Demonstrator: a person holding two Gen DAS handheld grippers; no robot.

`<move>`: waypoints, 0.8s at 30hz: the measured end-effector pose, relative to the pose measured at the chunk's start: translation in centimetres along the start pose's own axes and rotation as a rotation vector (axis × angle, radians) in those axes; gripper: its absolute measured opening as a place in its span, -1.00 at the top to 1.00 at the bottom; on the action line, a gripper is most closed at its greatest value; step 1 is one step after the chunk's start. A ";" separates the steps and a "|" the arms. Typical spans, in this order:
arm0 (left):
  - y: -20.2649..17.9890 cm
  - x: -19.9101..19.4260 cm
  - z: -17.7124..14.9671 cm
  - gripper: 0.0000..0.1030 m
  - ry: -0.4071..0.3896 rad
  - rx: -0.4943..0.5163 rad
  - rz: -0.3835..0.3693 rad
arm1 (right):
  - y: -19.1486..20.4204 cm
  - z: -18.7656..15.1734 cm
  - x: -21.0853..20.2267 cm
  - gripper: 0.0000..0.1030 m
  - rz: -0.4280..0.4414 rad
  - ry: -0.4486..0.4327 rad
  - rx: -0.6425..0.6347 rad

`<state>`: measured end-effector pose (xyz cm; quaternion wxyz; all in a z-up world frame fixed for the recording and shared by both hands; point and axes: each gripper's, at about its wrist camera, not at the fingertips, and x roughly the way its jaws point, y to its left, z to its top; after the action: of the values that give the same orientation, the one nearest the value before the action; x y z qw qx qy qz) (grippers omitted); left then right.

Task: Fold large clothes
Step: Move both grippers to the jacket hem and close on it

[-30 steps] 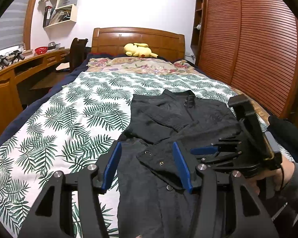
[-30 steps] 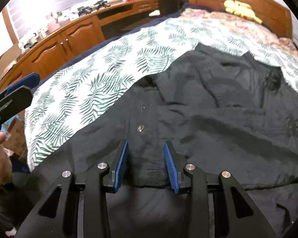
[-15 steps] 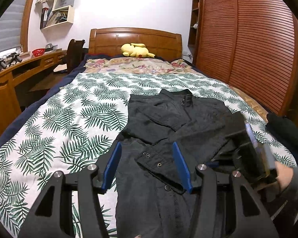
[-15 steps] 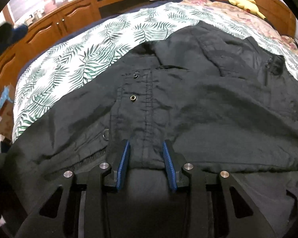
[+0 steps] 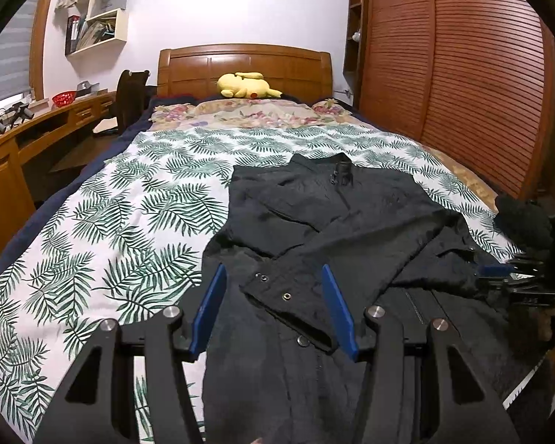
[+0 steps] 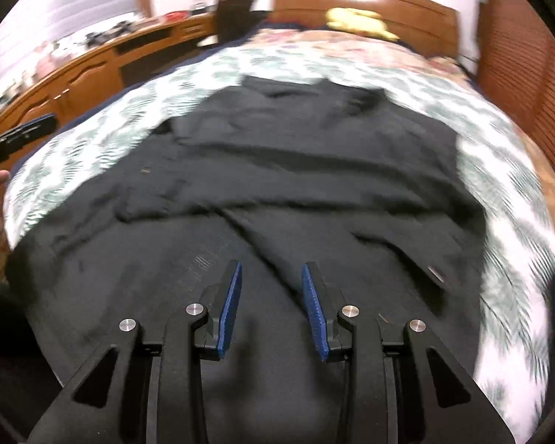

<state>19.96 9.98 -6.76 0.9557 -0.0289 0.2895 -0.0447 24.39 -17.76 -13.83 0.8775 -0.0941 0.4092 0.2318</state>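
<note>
Leaf-print bedspread [image 5: 122, 222] under black jacket [image 5: 351, 222]; plush toy [image 5: 246, 85] beyond; both grippers released.

Matt black cloth jacket [image 5: 336, 222]

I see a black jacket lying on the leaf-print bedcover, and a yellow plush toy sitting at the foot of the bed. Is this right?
Not quite. The black jacket does lie on the leaf-print bedcover, but the yellow plush toy sits at the head of the bed, against the wooden headboard. The left wrist view shows it.
</note>
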 end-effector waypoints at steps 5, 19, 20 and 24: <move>-1.4 0.3 -0.8 -0.02 0.023 0.021 -0.007 | -5.1 -4.0 -2.3 0.36 -0.073 0.016 0.087; -5.1 -2.0 -5.2 -0.02 0.095 0.054 -0.025 | -10.4 -8.8 -7.3 0.35 -0.089 -0.029 0.218; -5.1 -2.5 -5.7 -0.02 0.093 0.061 -0.009 | -10.3 -9.0 -7.3 0.35 -0.086 -0.026 0.220; -3.9 -3.7 -7.4 -0.02 0.126 0.016 -0.007 | -9.6 -10.3 -7.9 0.29 -0.079 -0.016 0.222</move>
<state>12.55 6.28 -10.57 0.9356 -0.0194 0.3486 -0.0520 17.68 -32.43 -14.67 0.8942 -0.0103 0.4212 0.1511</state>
